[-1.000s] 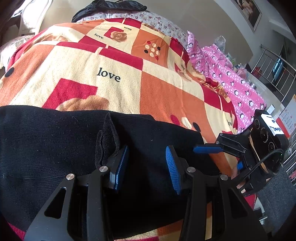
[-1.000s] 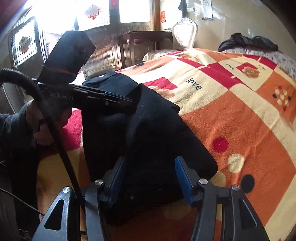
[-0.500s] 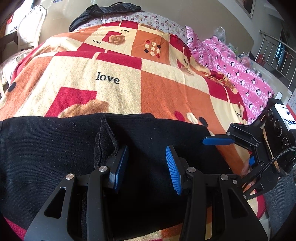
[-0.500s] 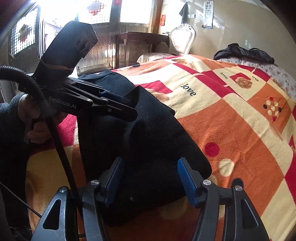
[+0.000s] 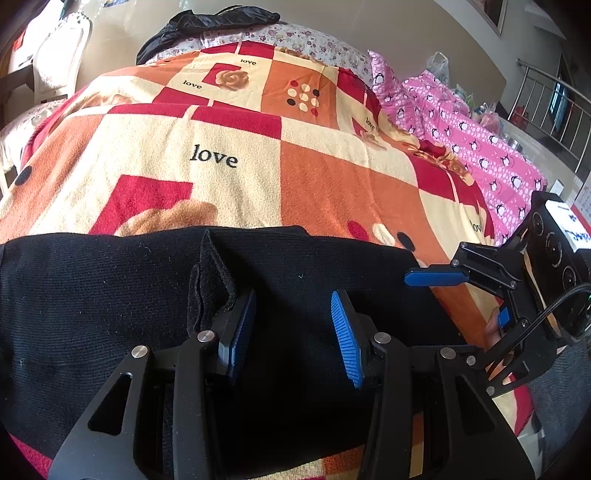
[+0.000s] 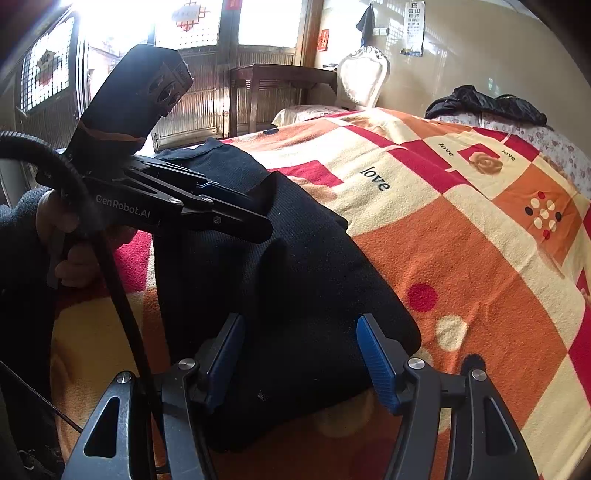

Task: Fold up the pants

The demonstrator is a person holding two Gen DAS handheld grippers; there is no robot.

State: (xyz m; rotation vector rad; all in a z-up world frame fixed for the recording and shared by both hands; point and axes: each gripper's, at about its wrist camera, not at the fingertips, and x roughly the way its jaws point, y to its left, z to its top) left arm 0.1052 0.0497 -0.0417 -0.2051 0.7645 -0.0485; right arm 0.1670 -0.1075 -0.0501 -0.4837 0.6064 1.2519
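Note:
Black pants [image 5: 92, 295] lie folded across the near part of a checkered blanket [image 5: 332, 184] on a bed. My left gripper [image 5: 291, 299] hangs over the middle of them, its jaws apart. Only flat cloth shows between the pads, and a raised ridge of fabric [image 5: 210, 273] stands against the outside of the left finger. My right gripper [image 6: 301, 321] is open and straddles the rounded end of the pants [image 6: 295, 266], its blue pads clear of the cloth. In the right wrist view, the left gripper [image 6: 264, 218] lies low over the pants, held by a hand.
A dark jacket [image 5: 207, 22] lies at the head of the bed on a floral pillow. Pink penguin bedding [image 5: 480, 147] runs along the right side. A white chair [image 6: 362, 81] and a wooden table [image 6: 280, 77] stand by the windows beyond the bed.
The right gripper's jaws have spread wider over the end of the pants. The left wrist has rolled slightly. The pants have not moved.

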